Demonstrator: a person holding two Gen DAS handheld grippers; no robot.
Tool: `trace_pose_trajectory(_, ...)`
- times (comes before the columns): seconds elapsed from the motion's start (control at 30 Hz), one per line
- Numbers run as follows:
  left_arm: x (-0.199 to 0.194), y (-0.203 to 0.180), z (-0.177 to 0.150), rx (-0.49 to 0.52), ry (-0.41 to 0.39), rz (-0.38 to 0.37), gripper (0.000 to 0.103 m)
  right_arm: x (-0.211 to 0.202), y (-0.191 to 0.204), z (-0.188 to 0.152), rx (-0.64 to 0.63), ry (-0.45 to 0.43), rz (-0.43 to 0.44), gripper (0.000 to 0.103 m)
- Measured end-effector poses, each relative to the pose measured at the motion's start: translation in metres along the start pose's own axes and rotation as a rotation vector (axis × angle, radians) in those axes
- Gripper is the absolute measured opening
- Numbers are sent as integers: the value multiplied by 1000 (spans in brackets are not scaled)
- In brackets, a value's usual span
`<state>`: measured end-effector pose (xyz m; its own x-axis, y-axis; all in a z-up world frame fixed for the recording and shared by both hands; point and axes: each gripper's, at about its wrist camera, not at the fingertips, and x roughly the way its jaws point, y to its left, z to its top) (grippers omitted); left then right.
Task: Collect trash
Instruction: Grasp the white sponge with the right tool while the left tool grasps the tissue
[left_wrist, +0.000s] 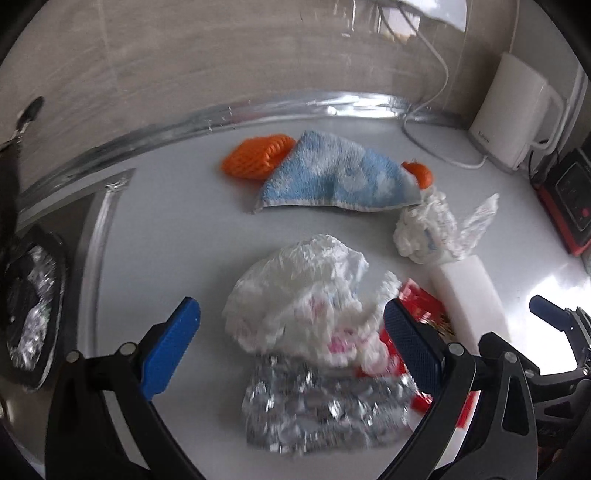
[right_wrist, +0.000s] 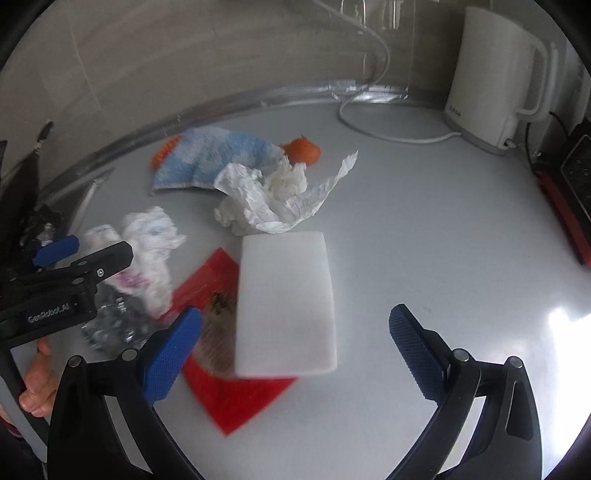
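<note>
My left gripper (left_wrist: 291, 334) is open, its blue fingers on either side of a crumpled white plastic bag (left_wrist: 295, 288) that lies above a crumpled silver foil wrapper (left_wrist: 314, 406). A red wrapper (left_wrist: 417, 306) lies under the bag's right side. My right gripper (right_wrist: 293, 336) is open around a white foam block (right_wrist: 286, 299) resting on the red wrapper (right_wrist: 236, 395). Crumpled white paper (right_wrist: 266, 199) lies beyond the block. The plastic bag (right_wrist: 147, 251) and the left gripper (right_wrist: 77, 258) show at the left of the right wrist view.
A blue and white towel (left_wrist: 332, 177) covers an orange foam net (left_wrist: 255, 158) near the back rail. An orange fruit (right_wrist: 303, 149) sits behind the paper. A white kettle (right_wrist: 495, 74) with cable stands back right. A red-edged device (left_wrist: 569, 199) is at right. A black bin (left_wrist: 29, 306) holding foil is at left.
</note>
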<state>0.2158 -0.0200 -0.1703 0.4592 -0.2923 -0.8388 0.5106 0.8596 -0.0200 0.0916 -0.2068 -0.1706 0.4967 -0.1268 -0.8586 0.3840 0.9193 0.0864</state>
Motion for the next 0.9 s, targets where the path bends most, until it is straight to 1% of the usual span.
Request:
trace_pose_trajectory(0.13,14,-4,6,32,13,5,95,17,-1,2,13,26,-10,101)
trace_pose_trajectory(0.17,16,-5,8,43,12,5,93,20,-1,2,13,31,-14,101)
trace_pose_trajectory(0.3,21,-5,12,60,23,-14,70,28,-1,3,19,50,-22,101)
trace_pose_trajectory(0.33,21,-4,12,59,24,-16,67,29,-2,4,24,55,-19,100)
trace_pose_trajectory(0.37,21,-4,13,60,23,-15,58,30,-2,4,28,55,-14,94)
trace_pose_trajectory(0.4,22,-3,14,66,28,-20,46,31,-2,5,30,57,-9,88)
trace_pose_trajectory(0.47,23,-1,16,66,35,-30,33,31,-3,5,30,58,-7,67)
trace_pose_trajectory(0.5,23,0,17,60,32,-35,29,30,-4,6,29,58,4,61)
trace_pose_trajectory(0.63,14,4,23,55,0,-28,25,23,-8,10,43,40,29,61)
trace_pose_trajectory(0.77,-10,6,31,53,-57,-41,25,10,-10,13,45,12,29,61)
trace_pose_trajectory(0.9,-36,5,33,51,-95,-53,25,-7,-11,14,44,-11,33,61)
